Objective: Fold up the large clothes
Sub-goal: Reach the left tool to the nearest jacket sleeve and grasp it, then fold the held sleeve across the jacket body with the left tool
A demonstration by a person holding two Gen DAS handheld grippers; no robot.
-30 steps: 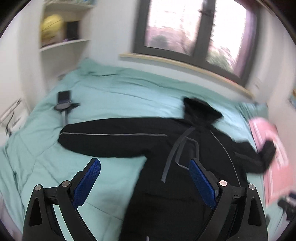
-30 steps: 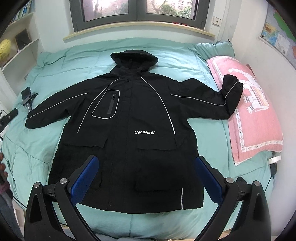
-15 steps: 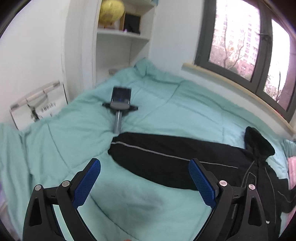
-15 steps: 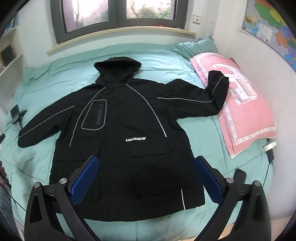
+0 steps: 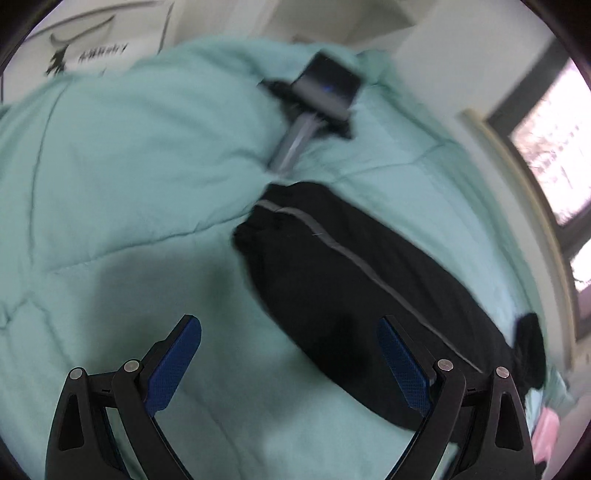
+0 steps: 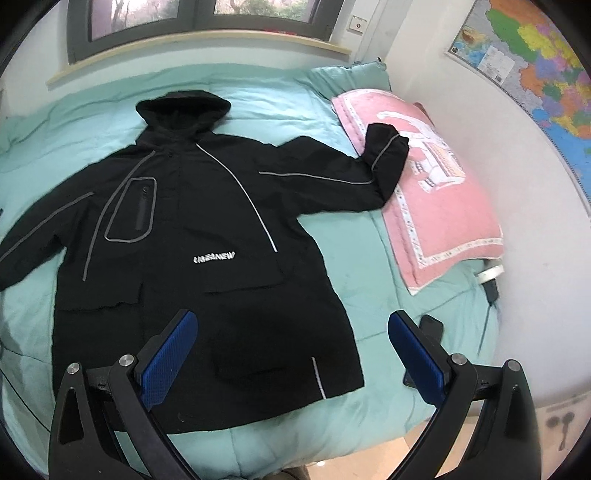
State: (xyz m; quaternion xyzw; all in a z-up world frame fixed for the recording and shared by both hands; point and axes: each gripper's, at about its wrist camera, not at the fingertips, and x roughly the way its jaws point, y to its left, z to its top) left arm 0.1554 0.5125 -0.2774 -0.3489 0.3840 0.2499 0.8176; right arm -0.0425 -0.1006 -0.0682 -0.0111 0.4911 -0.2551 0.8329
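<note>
A black hooded jacket (image 6: 192, 236) lies front-up and spread flat on a bed covered by a teal quilt (image 6: 362, 266). Its hood points toward the window (image 6: 192, 14) at the far side of the quilt, and its hem lies toward the near edge. The jacket carries grey reflective piping, a chest pocket outlined in grey and a white printed word on the front.

One sleeve runs out from the jacket body to a pink pillow (image 6: 436, 192), and its cuff (image 6: 388, 147) rests bent up on the pillow's edge. The other sleeve (image 5: 354, 273) stretches the opposite way across the quilt; its cuff end lies just beside a dark device on a short grey stand (image 5: 321, 99), which sits on the quilt near the wall. This view is blurred, so finer detail of the device cannot be made out.

The left gripper (image 5: 288, 354) hovers above that sleeve, its blue-padded fingers (image 5: 173, 365) spread wide with nothing between them. The right gripper (image 6: 291, 350) hangs over the jacket's hem corner on the pillow side, fingers likewise spread apart and holding nothing. A map (image 6: 532, 48) hangs on the wall beyond the pillow, and a dark flat object (image 6: 430, 326) lies on the quilt near the right gripper.
</note>
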